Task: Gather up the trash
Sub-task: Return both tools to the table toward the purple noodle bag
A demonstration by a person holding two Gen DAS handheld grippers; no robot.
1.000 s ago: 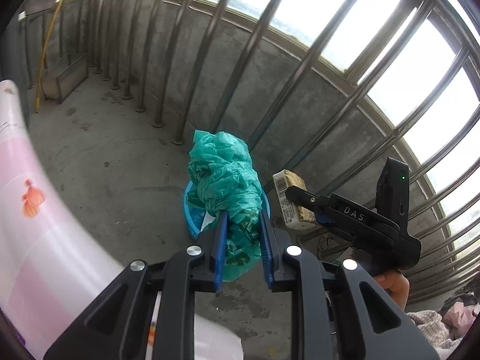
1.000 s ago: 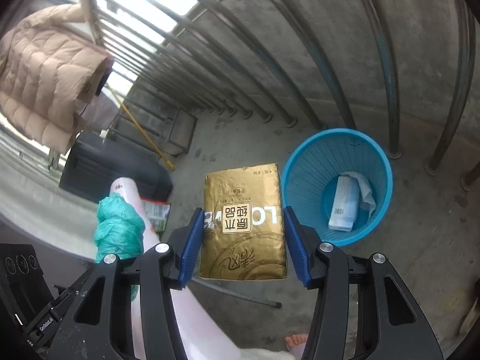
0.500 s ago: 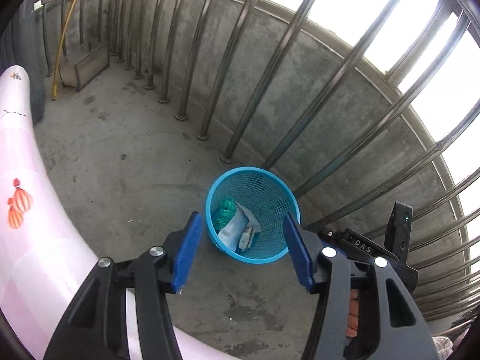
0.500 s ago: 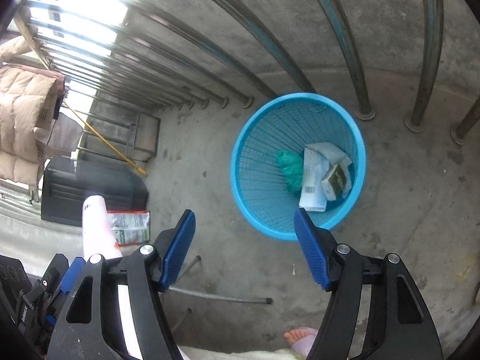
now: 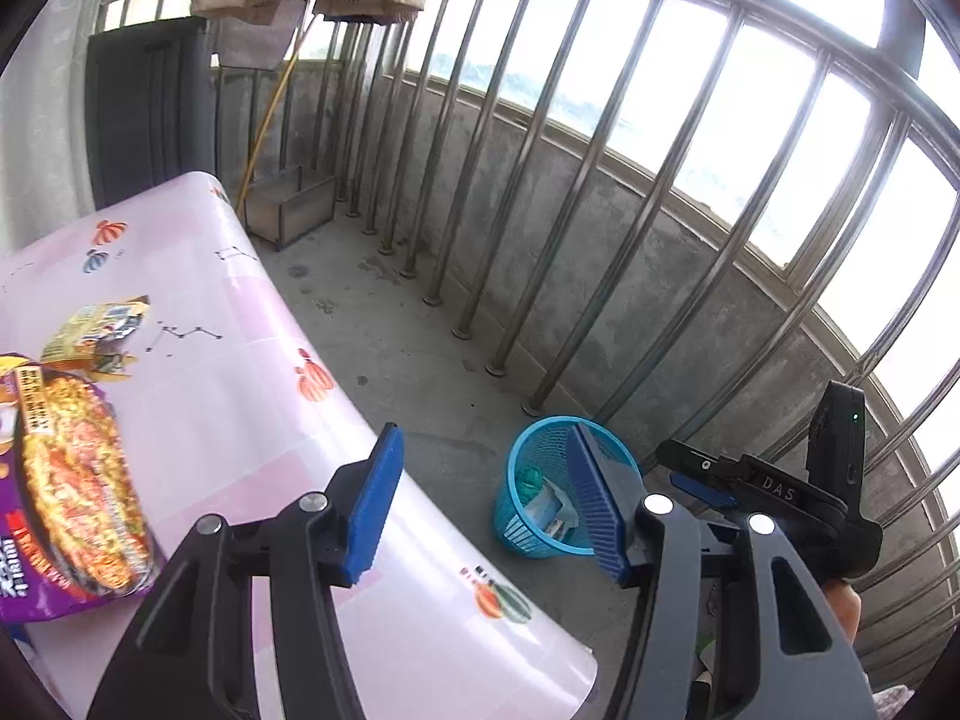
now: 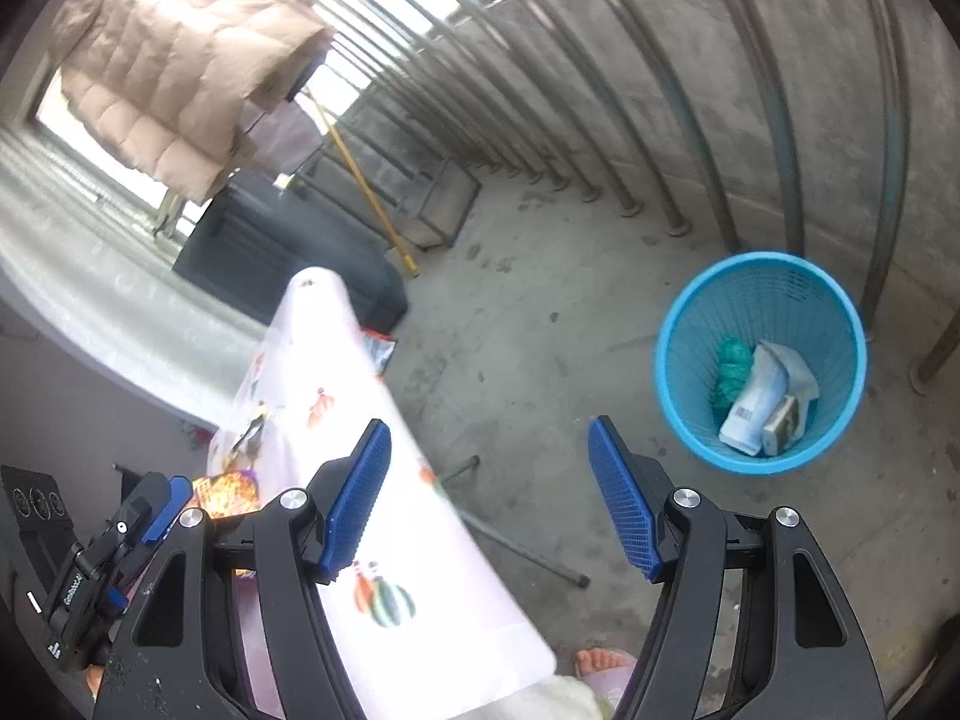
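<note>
Both grippers, left gripper and right gripper, gape empty; trash lies in blue basket; noodle bowl waits on table.

- I'm on a balcony with a stained grey concrete floor.
- Steel railing bars stand along a low concrete parapet; bright daylight pours in between them.
- Beside me is a table under a pale pink cloth printed with little pumpkins.
- A beige quilted jacket hangs overhead.
- A dark cabinet stands at the far end, with a yellow pole leaning near it.
</note>
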